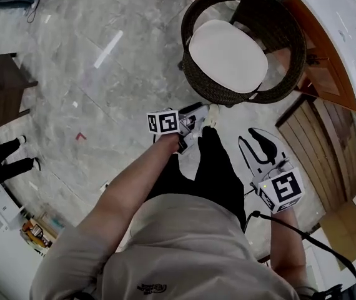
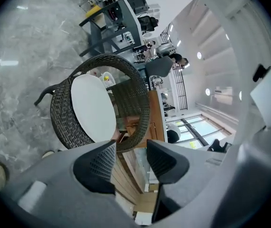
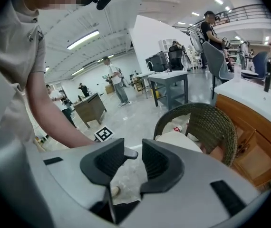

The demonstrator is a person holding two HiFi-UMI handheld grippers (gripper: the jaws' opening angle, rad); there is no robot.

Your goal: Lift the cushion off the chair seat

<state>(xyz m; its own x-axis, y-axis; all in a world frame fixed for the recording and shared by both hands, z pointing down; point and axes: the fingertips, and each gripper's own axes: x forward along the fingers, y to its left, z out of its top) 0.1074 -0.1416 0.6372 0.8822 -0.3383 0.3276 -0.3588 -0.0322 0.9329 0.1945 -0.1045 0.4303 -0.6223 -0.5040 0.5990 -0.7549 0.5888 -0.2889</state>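
- Wicker chair [image 1: 210,85], on grey floor [image 1: 103,105], beside wooden counter [image 1: 328,74].
- White cushion [image 1: 228,55], lying flat on the chair seat, untouched.
- Left gripper [image 2: 130,153], jaws apart, empty, short of the chair.
- Right gripper [image 3: 133,161], jaws apart, empty, farther from the chair.

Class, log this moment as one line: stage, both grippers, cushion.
stage: before grasp | left gripper: open, empty | right gripper: open, empty | cushion: on chair seat, untouched
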